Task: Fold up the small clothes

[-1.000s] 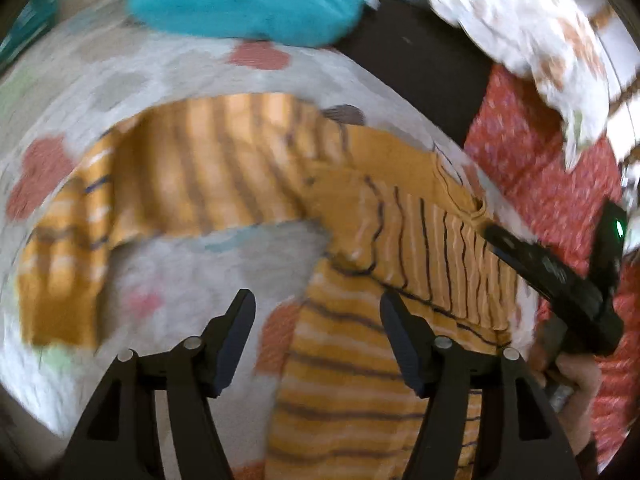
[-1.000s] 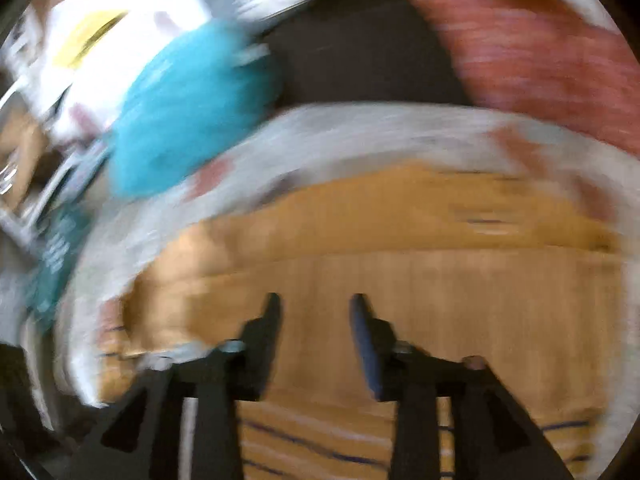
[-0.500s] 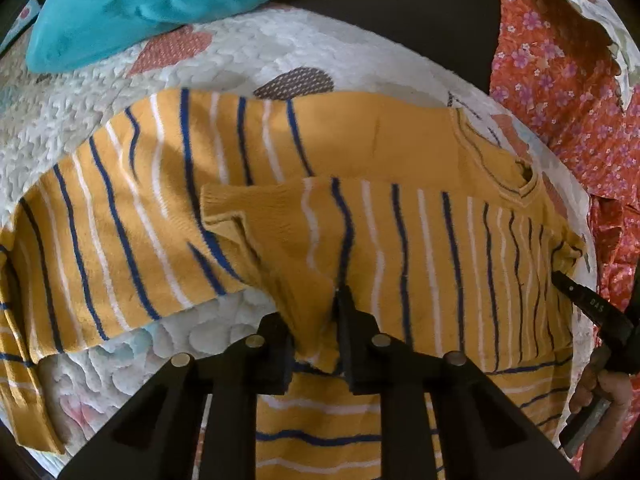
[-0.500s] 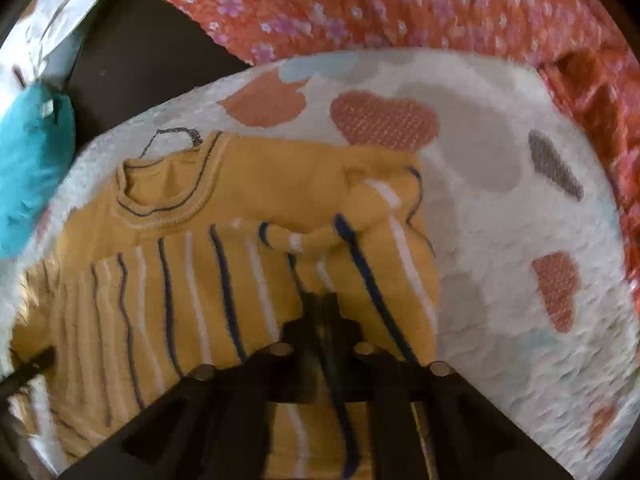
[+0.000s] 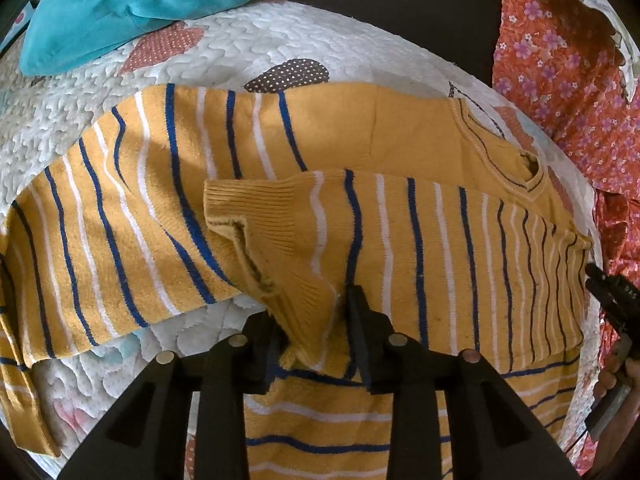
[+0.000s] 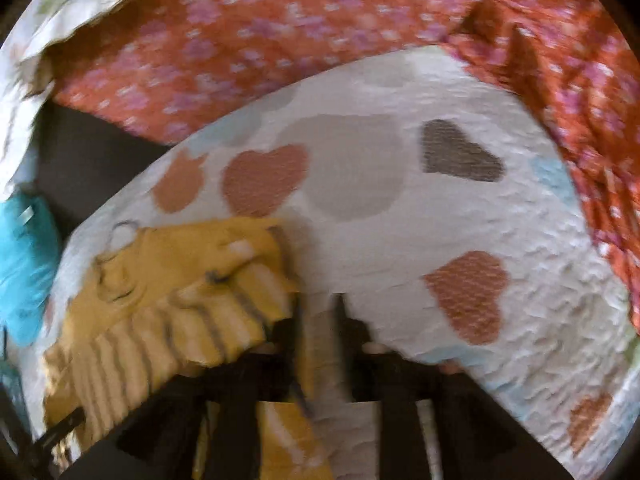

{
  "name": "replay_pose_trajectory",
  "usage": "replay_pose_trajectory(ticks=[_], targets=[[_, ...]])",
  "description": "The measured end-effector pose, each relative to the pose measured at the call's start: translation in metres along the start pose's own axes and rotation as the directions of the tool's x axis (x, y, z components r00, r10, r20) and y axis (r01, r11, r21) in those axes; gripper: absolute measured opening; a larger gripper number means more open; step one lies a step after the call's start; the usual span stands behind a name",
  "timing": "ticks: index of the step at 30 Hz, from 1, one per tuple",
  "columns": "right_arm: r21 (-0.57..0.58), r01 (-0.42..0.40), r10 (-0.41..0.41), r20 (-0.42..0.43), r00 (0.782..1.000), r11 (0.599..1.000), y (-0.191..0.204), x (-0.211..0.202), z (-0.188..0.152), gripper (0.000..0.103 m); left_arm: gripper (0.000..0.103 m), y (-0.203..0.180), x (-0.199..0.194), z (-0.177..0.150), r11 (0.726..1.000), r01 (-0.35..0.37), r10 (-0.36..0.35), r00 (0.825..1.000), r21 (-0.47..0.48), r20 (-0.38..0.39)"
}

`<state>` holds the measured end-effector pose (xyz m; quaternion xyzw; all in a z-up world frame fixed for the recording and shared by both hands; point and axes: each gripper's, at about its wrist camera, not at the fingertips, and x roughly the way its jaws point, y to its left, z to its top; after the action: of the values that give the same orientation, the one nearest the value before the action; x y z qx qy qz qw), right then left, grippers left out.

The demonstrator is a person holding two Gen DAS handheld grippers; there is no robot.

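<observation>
Quilted bedding [image 5: 280, 40] printed with hearts carries the striped sweater [image 5: 440, 240], one sleeve [image 5: 288, 248] folded across it. Left gripper [image 5: 316, 320] is opening around the cuff; right gripper [image 6: 320, 320] is opening over bare quilt. Cuff should be released flat before withdrawal.

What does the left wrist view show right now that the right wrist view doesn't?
Only the left wrist view: the folded-over sleeve with its ribbed cuff, fabric between the opening jaws of the left hand-held gripper, and the sweater's other sleeve spread left.

Only the right wrist view: a wide bare stretch of the heart-print quilt right of the sweater, and the right hand-held gripper, jaws opening over quilt at the sweater's edge. It is blurred.

Both: the yellow striped sweater, the teal pillow and the red floral cloth.
</observation>
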<state>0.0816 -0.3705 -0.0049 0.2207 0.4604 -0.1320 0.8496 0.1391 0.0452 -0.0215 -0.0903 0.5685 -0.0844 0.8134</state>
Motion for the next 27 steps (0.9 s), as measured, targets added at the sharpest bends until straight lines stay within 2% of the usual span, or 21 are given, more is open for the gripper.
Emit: replay_pose_trajectory(ticks=[1, 2, 3, 4, 5, 6, 9, 12, 14, 16, 17, 18, 19, 21, 23, 24, 27], targets=[[-0.013, -0.006, 0.006, -0.002, 1.0, 1.0, 0.003, 0.001, -0.004, 0.062, 0.03, 0.001, -0.001, 0.0, 1.0, -0.001, 0.001, 1.0, 0.002, 0.0], [-0.031, 0.0, 0.0, -0.004, 1.0, 1.0, 0.009, 0.005, -0.007, 0.063, 0.031, 0.001, -0.002, -0.002, 1.0, -0.006, 0.006, 1.0, 0.008, 0.003], [-0.043, 0.007, -0.008, -0.015, 1.0, 0.999, 0.012, 0.011, -0.011, 0.063, 0.031, 0.001, -0.003, -0.002, 1.0, -0.011, 0.011, 1.0, 0.012, 0.005], [-0.046, 0.003, -0.005, -0.049, 0.999, 0.999, 0.014, 0.02, -0.015, 0.058, 0.031, 0.0, -0.002, -0.001, 1.0, -0.014, 0.014, 1.0, 0.013, 0.006], [-0.038, -0.014, 0.011, -0.079, 0.997, 0.999, 0.014, 0.026, -0.02, 0.017, 0.031, 0.0, -0.004, 0.0, 1.0, -0.015, 0.014, 1.0, 0.012, 0.008], [-0.027, -0.028, 0.025, -0.088, 0.996, 0.999, 0.014, 0.026, -0.024, 0.012, 0.031, 0.0, -0.004, 0.0, 1.0, -0.013, 0.013, 1.0, 0.009, 0.009], [-0.022, -0.017, 0.015, -0.055, 0.998, 1.0, 0.015, 0.011, -0.022, 0.008, 0.035, 0.0, -0.005, 0.001, 1.0, 0.0, 0.0, 1.0, 0.004, 0.004], [0.027, 0.016, -0.015, -0.052, 0.999, 1.0, 0.002, 0.003, -0.02, 0.007, 0.048, -0.001, -0.003, 0.001, 1.0, 0.018, -0.018, 1.0, 0.0, -0.004], [0.061, 0.043, -0.038, -0.081, 0.996, 0.997, -0.005, 0.012, -0.023, 0.008, 0.051, -0.007, 0.001, -0.001, 0.999, -0.005, 0.006, 1.0, 0.031, -0.017], [0.06, 0.073, -0.067, -0.097, 0.993, 0.996, -0.004, 0.021, -0.026, 0.013, 0.054, -0.016, 0.003, -0.003, 0.994, -0.051, 0.052, 0.999, 0.094, -0.007], [0.046, 0.093, -0.089, -0.08, 0.993, 0.995, 0.0, 0.017, -0.026, 0.023, 0.056, -0.021, 0.001, -0.006, 0.987, -0.089, 0.088, 0.996, 0.131, 0.011], [0.036, 0.11, -0.108, -0.068, 0.992, 0.993, 0.002, 0.013, -0.025, 0.03, 0.056, -0.022, 0.0, -0.006, 0.984, -0.105, 0.104, 0.994, 0.142, 0.017], [0.025, 0.135, -0.133, -0.045, 0.99, 0.991, 0.005, 0.004, -0.024, 0.03, 0.056, -0.021, -0.003, -0.007, 0.985, -0.108, 0.106, 0.994, 0.136, 0.019], [0.011, 0.178, -0.178, 0.048, 0.983, 0.984, 0.011, -0.025, -0.023, 0.03, 0.045, -0.015, -0.009, -0.006, 0.992, -0.076, 0.073, 0.997, 0.098, 0.026], [-0.019, 0.16, -0.157, 0.105, 0.982, 0.987, 0.018, -0.05, -0.028, 0.03, 0.045, -0.007, -0.014, -0.004, 0.995, -0.068, 0.066, 0.997, 0.069, 0.033], [-0.038, 0.129, -0.124, 0.098, 0.987, 0.991, 0.023, -0.056, -0.034, 0.03, 0.045, -0.005, -0.013, -0.005, 0.996, -0.068, 0.067, 0.997, 0.064, 0.031], [-0.1, 0.023, -0.022, 0.007, 1.0, 0.995, 0.041, -0.052, -0.056, 0.03, 0.045, 0.003, -0.013, -0.01, 0.996, -0.075, 0.074, 0.997, 0.052, 0.024]])
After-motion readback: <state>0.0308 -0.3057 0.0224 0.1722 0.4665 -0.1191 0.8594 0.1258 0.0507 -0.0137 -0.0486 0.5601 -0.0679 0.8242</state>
